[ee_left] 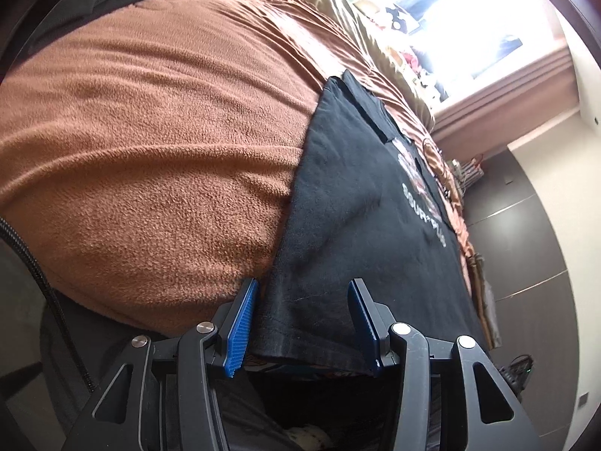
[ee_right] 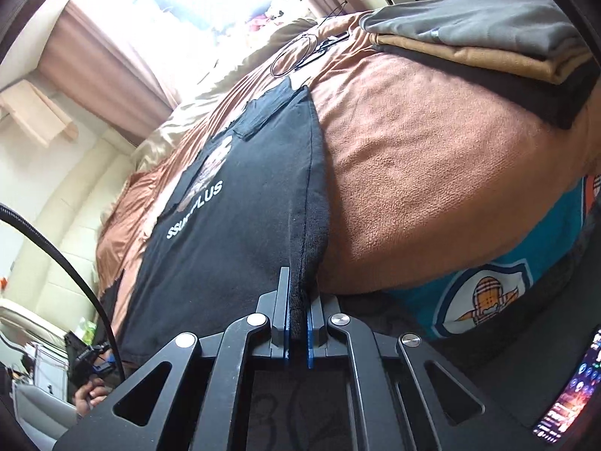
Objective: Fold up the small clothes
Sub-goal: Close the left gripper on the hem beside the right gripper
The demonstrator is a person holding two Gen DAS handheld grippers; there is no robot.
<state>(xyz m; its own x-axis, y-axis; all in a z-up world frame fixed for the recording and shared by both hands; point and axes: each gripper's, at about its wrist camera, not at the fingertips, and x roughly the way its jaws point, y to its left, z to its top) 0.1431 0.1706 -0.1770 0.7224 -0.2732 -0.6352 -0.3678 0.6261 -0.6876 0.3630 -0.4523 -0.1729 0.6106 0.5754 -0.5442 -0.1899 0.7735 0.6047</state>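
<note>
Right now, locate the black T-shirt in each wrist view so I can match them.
Left wrist: black T-shirt fills centre-right, its hem between the open left gripper pads.
Right wrist: centre-left, its edge pinched in the shut right gripper.
Shared landmark: the brown fleece blanket beneath.

— What has the right gripper got?
— Its jaws pinch the near edge of the black T-shirt, spread on the brown blanket.
— Behind it?
— Folded clothes, stacked at the far right.
</note>
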